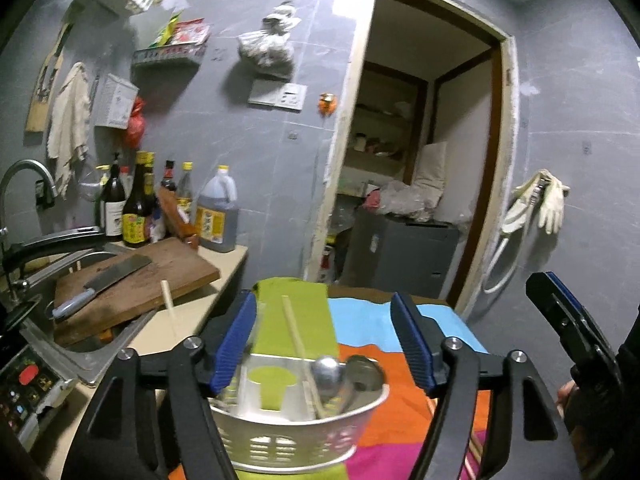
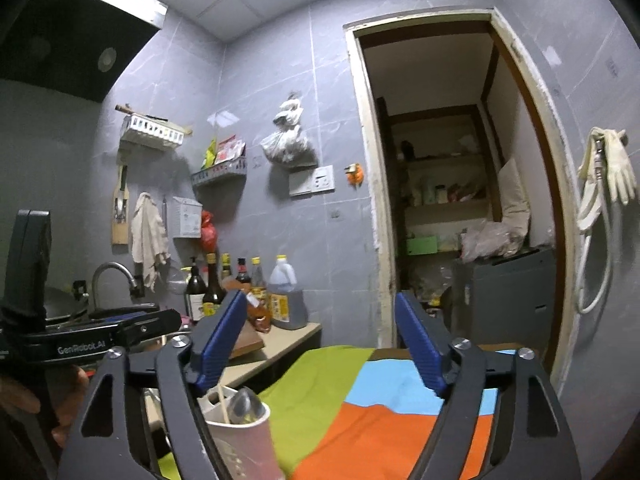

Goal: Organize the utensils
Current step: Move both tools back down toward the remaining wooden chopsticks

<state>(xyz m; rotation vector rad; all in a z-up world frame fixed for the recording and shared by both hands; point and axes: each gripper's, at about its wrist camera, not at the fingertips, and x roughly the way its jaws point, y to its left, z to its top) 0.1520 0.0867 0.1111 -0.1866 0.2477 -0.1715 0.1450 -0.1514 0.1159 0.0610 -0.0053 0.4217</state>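
Utensil caddy [image 1: 304, 424] with chopsticks [image 1: 298, 340] upright, directly below released left gripper [image 1: 332, 344]; right gripper [image 2: 320, 348] likewise released, beside it.

Light was dim and cool, falling from overhead; the grey tiled wall [image 2: 280, 80] ahead of both grippers caught faint glare. Edges curved and went black with fisheye distortion, and everything near the fingers looked softly blurred
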